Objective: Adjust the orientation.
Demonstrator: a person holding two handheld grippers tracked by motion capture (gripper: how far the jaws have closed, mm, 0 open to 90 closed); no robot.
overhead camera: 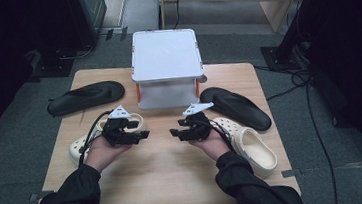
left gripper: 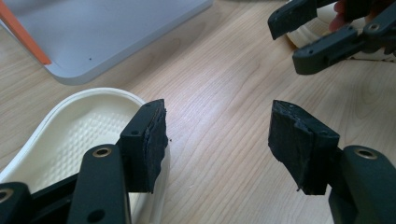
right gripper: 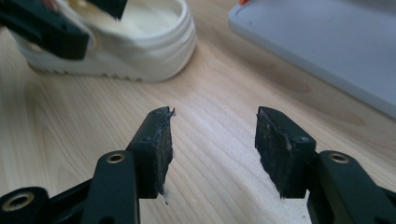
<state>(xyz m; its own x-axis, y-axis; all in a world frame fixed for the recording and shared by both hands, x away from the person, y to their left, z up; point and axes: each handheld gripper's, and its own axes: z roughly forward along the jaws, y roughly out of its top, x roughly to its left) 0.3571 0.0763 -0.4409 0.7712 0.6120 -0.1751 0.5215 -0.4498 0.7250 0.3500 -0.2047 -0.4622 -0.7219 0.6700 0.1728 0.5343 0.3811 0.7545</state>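
Jaws of both grippers stand released, gripping nothing, bare tabletop point(overhead camera: 165, 169) between them. Left gripper point(overhead camera: 144, 134) hangs just above the near edge of a cream clog point(overhead camera: 80, 147); right gripper point(overhead camera: 174, 132) faces it across the wood, beside the other cream clog point(overhead camera: 256, 150). Beyond stand a white step stool point(overhead camera: 166, 53) and two black slippers point(overhead camera: 85, 97), one either side.

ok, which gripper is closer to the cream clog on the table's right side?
Right. The right gripper hovers open just left of that cream clog, the hand beside its toe. The left gripper hovers open farther left, over the other clog.
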